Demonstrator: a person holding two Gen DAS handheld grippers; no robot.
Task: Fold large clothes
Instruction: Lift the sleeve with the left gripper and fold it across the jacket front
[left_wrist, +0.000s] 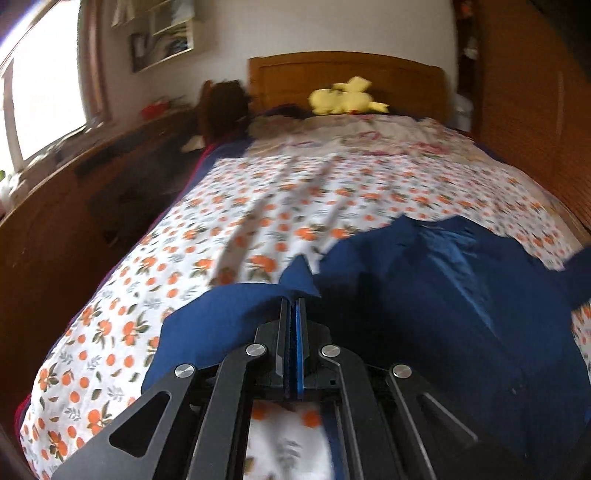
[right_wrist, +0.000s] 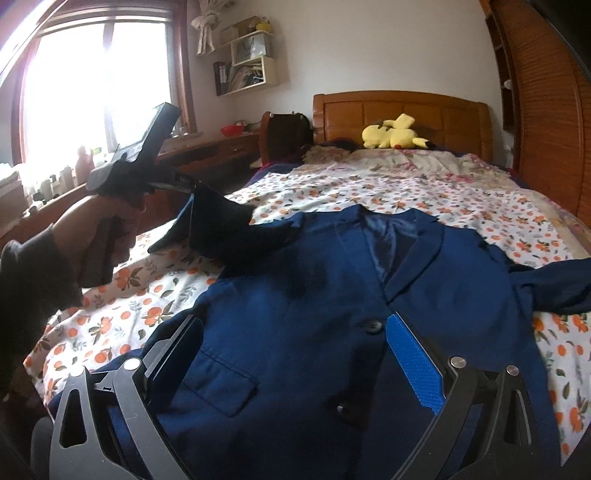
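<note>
A navy blue suit jacket (right_wrist: 303, 295) lies front-up on the orange-print bedsheet (right_wrist: 406, 188), collar toward the headboard. My left gripper (left_wrist: 294, 301) is shut on the jacket's left sleeve (left_wrist: 258, 299) and holds it lifted above the bed; from the right wrist view the left gripper (right_wrist: 188, 184) shows at the left with the dark sleeve (right_wrist: 221, 229) hanging from it. My right gripper (right_wrist: 295, 328) is open, its fingers straddling the jacket's lower front near the button (right_wrist: 370, 326), holding nothing. The jacket's right sleeve (right_wrist: 554, 284) lies out to the right.
A yellow plush toy (right_wrist: 395, 134) lies by the wooden headboard (right_wrist: 402, 114). A wooden desk (right_wrist: 207, 147) and window run along the left. A wooden wardrobe (right_wrist: 546, 110) stands at the right. A floral quilt (right_wrist: 406, 162) covers the bed's far end.
</note>
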